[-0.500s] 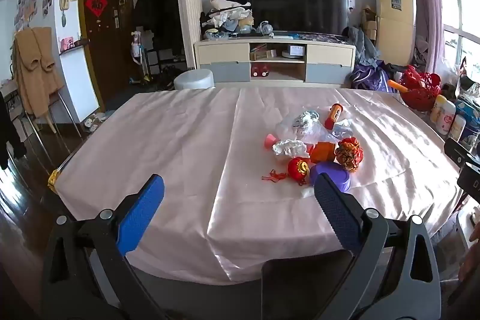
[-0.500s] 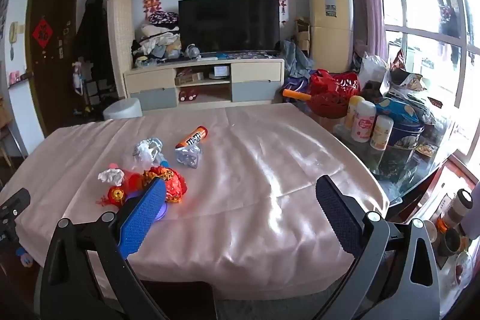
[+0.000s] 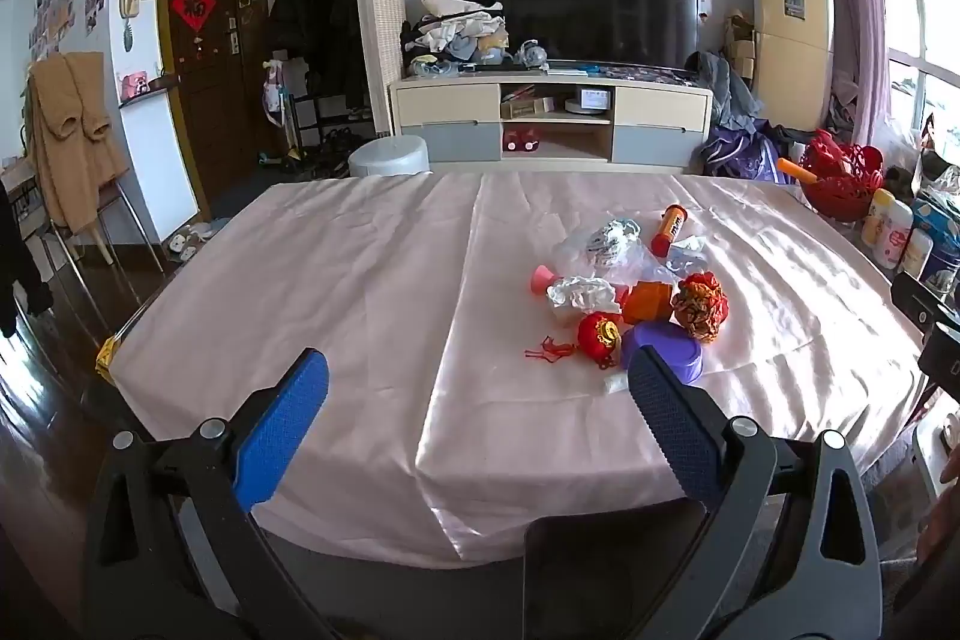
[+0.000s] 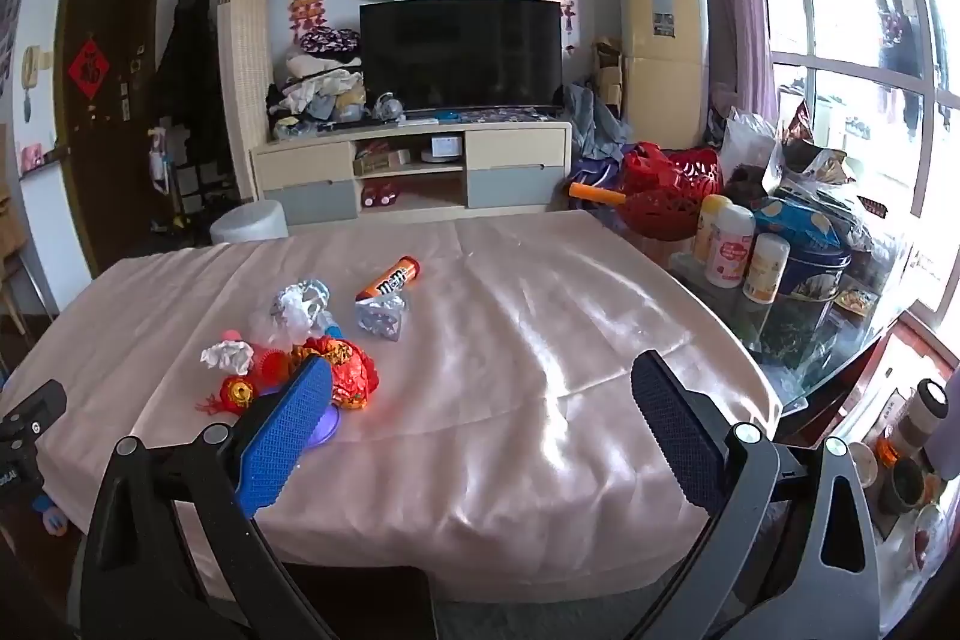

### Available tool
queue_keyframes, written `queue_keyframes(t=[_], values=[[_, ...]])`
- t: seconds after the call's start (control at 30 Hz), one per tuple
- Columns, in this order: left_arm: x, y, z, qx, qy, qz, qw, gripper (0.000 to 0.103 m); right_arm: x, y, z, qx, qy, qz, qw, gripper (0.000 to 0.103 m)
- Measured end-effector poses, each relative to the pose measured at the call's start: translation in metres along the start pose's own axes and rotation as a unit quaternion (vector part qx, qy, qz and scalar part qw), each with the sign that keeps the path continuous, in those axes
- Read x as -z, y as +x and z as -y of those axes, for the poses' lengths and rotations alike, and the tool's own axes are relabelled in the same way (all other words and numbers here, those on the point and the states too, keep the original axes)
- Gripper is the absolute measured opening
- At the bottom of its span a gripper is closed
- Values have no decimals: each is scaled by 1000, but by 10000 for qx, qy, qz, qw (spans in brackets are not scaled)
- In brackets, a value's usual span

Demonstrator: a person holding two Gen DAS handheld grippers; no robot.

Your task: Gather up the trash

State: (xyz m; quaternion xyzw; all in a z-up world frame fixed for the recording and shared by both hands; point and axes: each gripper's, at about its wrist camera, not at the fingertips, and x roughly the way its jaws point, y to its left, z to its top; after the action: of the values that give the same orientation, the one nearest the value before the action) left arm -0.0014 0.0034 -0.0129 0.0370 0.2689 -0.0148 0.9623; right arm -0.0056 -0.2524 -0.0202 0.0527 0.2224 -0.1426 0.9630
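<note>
Pink-clothed table's trash pile [image 3: 630,292] beyond left claw [image 3: 477,421].

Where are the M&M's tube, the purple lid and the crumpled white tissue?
M&M's tube [image 4: 389,277], right wrist view, middle of its brown label.
Purple lid [image 3: 666,347], left wrist view, its top face.
Crumpled white tissue [image 3: 579,293], left wrist view, centre of the wad.

A trash pile [image 3: 624,292] lies on the table [image 3: 336,292], with the television cabinet [image 3: 552,124] behind.
</note>
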Motion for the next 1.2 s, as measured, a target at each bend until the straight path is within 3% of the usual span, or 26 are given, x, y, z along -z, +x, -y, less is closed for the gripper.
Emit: queue_keyframes(t=[1.2], values=[[-7, -1, 1, -1, -11, -47, 10000, 95, 5, 1, 3, -83, 9, -56, 9999, 100]])
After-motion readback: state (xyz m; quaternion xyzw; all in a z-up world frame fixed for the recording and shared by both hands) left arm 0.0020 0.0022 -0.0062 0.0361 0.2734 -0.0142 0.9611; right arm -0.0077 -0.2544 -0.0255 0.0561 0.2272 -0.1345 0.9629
